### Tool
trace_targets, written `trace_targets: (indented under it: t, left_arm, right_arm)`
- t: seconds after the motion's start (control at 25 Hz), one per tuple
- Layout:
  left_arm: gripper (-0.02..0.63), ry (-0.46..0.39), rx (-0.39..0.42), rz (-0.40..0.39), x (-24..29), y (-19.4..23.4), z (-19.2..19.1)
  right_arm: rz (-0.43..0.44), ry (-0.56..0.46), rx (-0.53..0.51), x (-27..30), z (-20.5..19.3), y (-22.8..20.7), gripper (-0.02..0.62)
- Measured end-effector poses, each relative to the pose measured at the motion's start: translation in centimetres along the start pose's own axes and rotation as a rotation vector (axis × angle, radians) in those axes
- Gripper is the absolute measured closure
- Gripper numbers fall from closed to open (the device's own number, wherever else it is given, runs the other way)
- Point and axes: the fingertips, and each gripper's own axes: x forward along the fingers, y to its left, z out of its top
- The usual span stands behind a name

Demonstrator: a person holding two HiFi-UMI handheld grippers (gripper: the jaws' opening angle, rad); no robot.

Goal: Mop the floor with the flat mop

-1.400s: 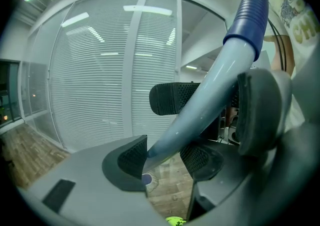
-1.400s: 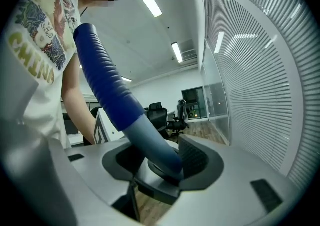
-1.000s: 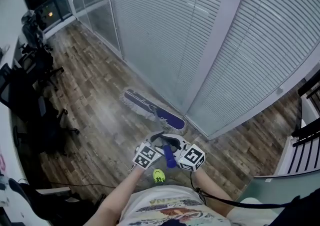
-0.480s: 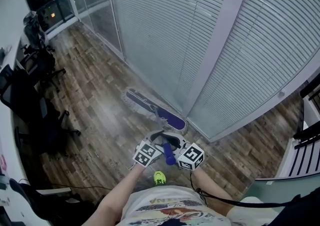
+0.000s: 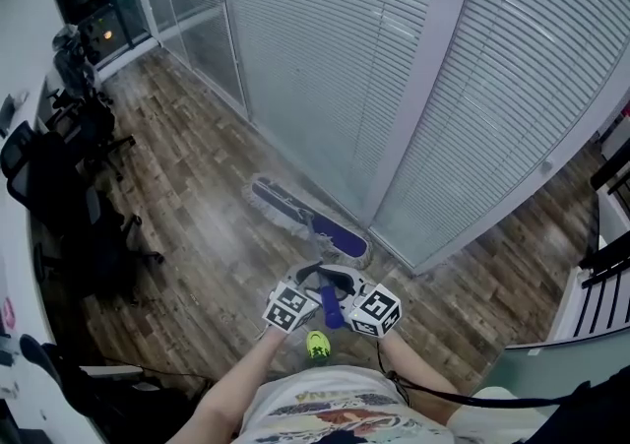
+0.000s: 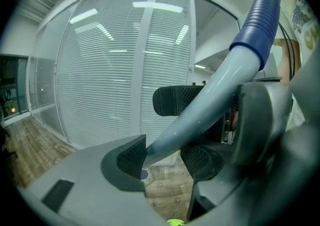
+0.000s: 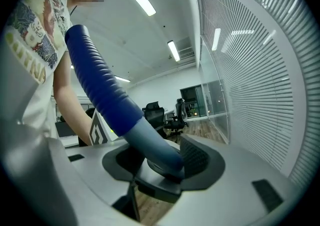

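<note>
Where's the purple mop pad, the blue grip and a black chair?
Flat purple mop pad (image 5: 337, 233): head view, purple top.
Ribbed blue handle grip (image 7: 97, 82): right gripper view, ribbed middle.
Black office chair (image 7: 155, 114): right gripper view, backrest.

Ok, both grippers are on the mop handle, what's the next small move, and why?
Probably sweep the mop head leftward in the head view, away from the glass partition. The left gripper and right gripper are both clamped on the handle, and the head lies flat by the partition's base, with open wood floor on that side.
</note>
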Motion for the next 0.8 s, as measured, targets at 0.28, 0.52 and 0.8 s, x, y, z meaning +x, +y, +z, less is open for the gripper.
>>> trace_targets:
  t: [0.28,0.52,0.8]
  left_arm:
    - [0.414,-0.010,-0.009,-0.005,-6.9,-5.9,-3.4]
    - [0.414,-0.025,-0.037,0.007,-11.4,-10.1,-6.5]
    - [0.414,-0.020,-0.029,0.001,-17.3,-16.6,-11.0]
  right_arm:
    - [-0.005,0.018,-0.017,-1.0,-1.5,9.5,0.402]
    - [0.012,0.029,-0.024,-1.8,-3.6,16.2,0.402]
    - [-0.008,0.042,-0.018,-3.6,-6.4,25.5,0.400]
